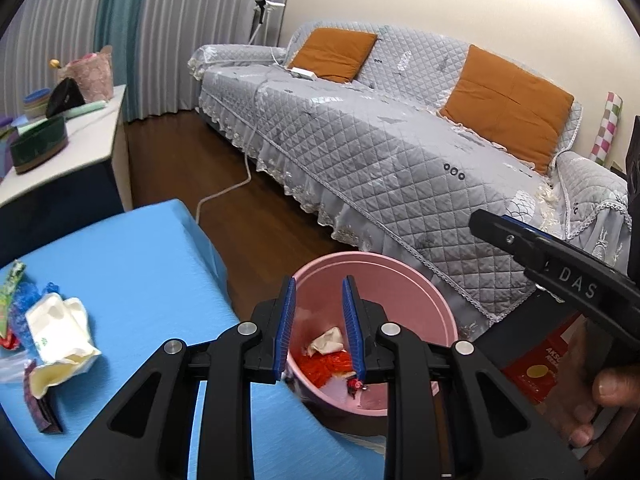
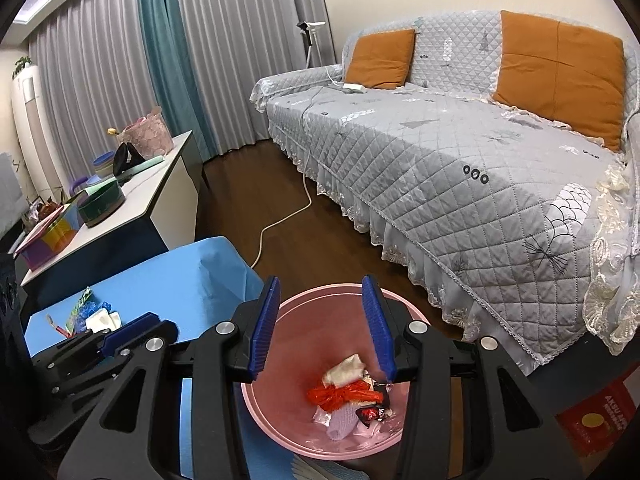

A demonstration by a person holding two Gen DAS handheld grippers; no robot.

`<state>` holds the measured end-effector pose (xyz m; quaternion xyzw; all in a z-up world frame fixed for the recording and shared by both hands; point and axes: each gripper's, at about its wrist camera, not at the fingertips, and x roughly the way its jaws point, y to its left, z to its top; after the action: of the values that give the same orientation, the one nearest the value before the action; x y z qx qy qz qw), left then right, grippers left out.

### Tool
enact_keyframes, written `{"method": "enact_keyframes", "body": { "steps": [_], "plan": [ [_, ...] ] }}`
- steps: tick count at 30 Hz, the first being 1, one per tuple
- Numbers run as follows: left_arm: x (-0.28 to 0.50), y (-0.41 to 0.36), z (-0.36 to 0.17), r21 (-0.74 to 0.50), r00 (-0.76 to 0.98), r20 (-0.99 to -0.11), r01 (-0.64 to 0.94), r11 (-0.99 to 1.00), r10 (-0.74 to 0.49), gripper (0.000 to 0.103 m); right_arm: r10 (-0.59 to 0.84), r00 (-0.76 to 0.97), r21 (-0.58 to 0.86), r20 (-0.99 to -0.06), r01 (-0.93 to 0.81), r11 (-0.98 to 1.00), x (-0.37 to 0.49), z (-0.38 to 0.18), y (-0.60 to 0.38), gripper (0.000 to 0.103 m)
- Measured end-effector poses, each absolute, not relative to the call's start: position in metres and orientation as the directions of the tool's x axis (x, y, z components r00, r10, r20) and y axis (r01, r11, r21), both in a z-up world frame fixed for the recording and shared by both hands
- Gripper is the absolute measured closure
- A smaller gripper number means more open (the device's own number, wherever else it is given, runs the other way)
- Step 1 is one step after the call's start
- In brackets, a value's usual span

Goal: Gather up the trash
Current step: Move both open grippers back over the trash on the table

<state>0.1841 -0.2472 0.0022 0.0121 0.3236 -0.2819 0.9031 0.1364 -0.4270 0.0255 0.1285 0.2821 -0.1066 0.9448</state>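
A pink bin stands on the floor beside the blue table. It holds trash: a red wrapper and crumpled white paper, also in the right wrist view. My left gripper is open and empty over the bin's near rim. My right gripper is open and empty above the bin; its body shows in the left wrist view. More trash lies on the table: a white wrapper, blue and green wrappers, also in the right wrist view.
A grey quilted sofa with orange cushions stands behind the bin. A white cable runs across the wooden floor. A white side table with boxes and a basket is at the left. A red box sits right of the bin.
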Motion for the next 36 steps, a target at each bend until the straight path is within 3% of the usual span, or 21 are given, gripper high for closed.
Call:
{"method": "enact_keyframes", "body": {
  "steps": [21,36],
  "plan": [
    [0.165,-0.111,0.044,-0.049,0.785,-0.54,0.331,0.942,-0.304,0.079,0.064,0.846,0.234,-0.529,0.073,0.97,0.152,0.036,-0.33,0.059],
    [0.167,0.038,0.027,-0.049,0.821,-0.566,0.053,0.997,-0.071,0.079,0.269,0.793,0.275,-0.547,-0.134,0.952,0.179,0.025,-0.217,0.062]
  ]
}}
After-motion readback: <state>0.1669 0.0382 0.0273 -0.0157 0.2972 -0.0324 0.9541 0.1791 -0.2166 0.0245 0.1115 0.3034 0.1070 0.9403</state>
